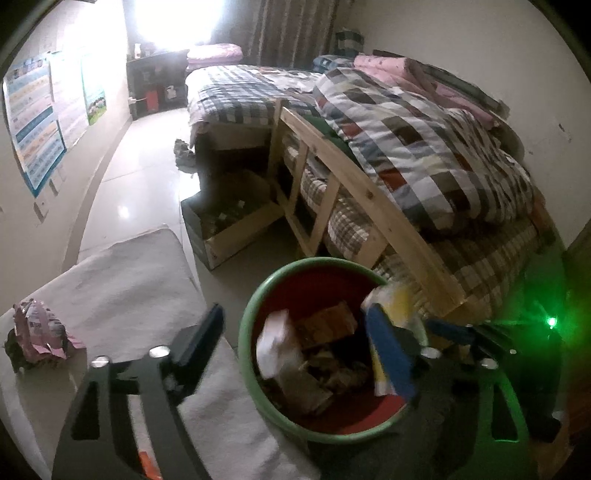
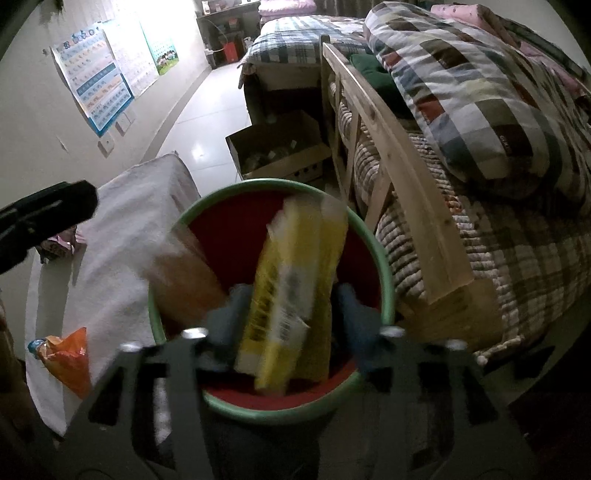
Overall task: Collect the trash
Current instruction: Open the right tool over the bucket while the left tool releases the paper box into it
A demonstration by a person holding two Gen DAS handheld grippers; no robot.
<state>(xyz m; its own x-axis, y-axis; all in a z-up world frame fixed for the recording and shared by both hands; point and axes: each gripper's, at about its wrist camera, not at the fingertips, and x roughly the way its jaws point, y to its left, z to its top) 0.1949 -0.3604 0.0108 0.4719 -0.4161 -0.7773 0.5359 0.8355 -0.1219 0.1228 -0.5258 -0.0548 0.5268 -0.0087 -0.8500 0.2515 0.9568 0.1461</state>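
While both grippers (image 1: 295,339) (image 2: 291,299) spread over bin (image 2: 384,266), bed rail (image 2: 402,177) crowds right, crumpled wrapper (image 1: 40,328) left

Dim room lit by a blown-out window (image 1: 170,22), glare thrown on floor tiles (image 1: 123,212), fisheye edges bent and darkened, yellow packet (image 2: 291,302) motion-blurred, green glow (image 1: 550,321) cast at right.

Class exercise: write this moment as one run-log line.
step: dropping trash | bin: green rim, red inside | right gripper: open, yellow packet between fingers | left gripper: open, empty | pink wrapper: still on table
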